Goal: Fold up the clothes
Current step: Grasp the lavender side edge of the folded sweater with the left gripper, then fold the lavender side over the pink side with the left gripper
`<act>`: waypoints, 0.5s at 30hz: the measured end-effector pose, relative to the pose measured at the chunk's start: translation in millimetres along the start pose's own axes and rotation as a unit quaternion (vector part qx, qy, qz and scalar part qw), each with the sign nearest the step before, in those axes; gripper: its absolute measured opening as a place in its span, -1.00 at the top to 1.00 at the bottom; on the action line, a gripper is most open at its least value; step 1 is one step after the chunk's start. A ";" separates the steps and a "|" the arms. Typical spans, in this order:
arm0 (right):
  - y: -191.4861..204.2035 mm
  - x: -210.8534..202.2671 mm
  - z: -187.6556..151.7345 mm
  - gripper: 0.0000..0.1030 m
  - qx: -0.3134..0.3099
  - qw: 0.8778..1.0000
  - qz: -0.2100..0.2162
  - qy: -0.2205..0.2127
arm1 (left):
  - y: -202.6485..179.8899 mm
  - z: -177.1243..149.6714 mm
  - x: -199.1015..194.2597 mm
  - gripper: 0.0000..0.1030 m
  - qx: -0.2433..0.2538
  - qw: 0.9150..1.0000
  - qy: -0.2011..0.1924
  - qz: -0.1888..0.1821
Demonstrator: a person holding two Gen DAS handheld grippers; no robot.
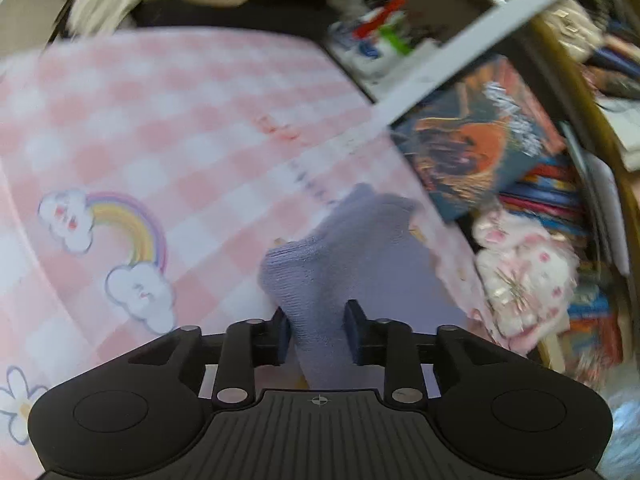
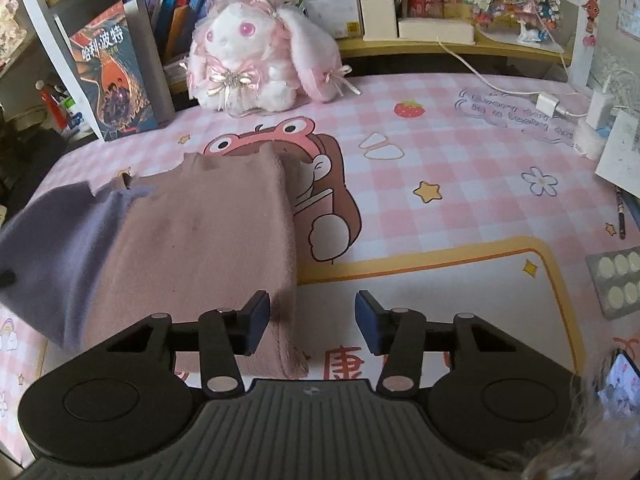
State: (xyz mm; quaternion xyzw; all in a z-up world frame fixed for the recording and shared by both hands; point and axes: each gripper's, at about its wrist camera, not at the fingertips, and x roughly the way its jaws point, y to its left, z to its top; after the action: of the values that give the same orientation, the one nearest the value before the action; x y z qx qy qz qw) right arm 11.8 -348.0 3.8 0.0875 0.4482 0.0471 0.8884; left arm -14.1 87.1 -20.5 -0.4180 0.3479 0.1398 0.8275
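Two claws: left claw [image 1: 316, 330] grips purple cloth [image 1: 332, 256]; right claw [image 2: 312, 320] gapes beside pink cloth [image 2: 208, 248].

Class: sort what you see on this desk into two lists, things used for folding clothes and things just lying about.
Belongs to the job:
purple garment
pink garment
left gripper
right gripper

Lying about:
plush bunny
book
blister pack
charger

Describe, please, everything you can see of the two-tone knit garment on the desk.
The knit garment is soft and fuzzy, dusty pink with a lavender part at its left. It lies folded on the pink checked mat, partly covering a frog cartoon. The left gripper is shut on a bunched lavender fold; the right gripper is open at the pink edge, not pressing it.
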 end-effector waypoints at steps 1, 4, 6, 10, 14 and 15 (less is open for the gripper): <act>1.3 2.4 -0.1 0.10 0.000 1.000 0.000 0.002 | 1.9 -1.4 2.8 0.39 -0.001 1.000 0.001 0.000; 4.1 8.6 -1.9 0.11 -0.002 1.000 0.000 0.012 | 4.5 -5.5 9.7 0.35 -0.001 1.000 0.001 -0.003; 4.6 13.0 -4.0 0.10 0.002 1.000 0.001 0.020 | 2.2 -6.5 11.8 0.41 0.003 1.000 -0.004 -0.011; 6.4 18.4 -9.1 0.10 0.011 0.999 0.011 0.033 | 10.0 -0.5 12.4 0.76 -0.012 1.000 0.001 -0.016; 14.7 19.7 -11.9 0.11 0.008 0.998 0.032 0.044 | 24.1 8.6 -4.7 0.78 -0.004 1.000 -0.019 -0.010; 18.2 19.8 -13.5 0.11 0.006 0.998 0.044 0.051 | 26.3 11.1 -7.0 0.78 -0.003 1.000 -0.022 -0.006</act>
State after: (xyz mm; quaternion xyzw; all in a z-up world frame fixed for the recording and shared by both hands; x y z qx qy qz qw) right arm 12.6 -325.4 -16.1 0.1098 0.4889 0.0875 0.8610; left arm -27.8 112.4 -26.7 -0.4196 0.3267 0.1447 0.8344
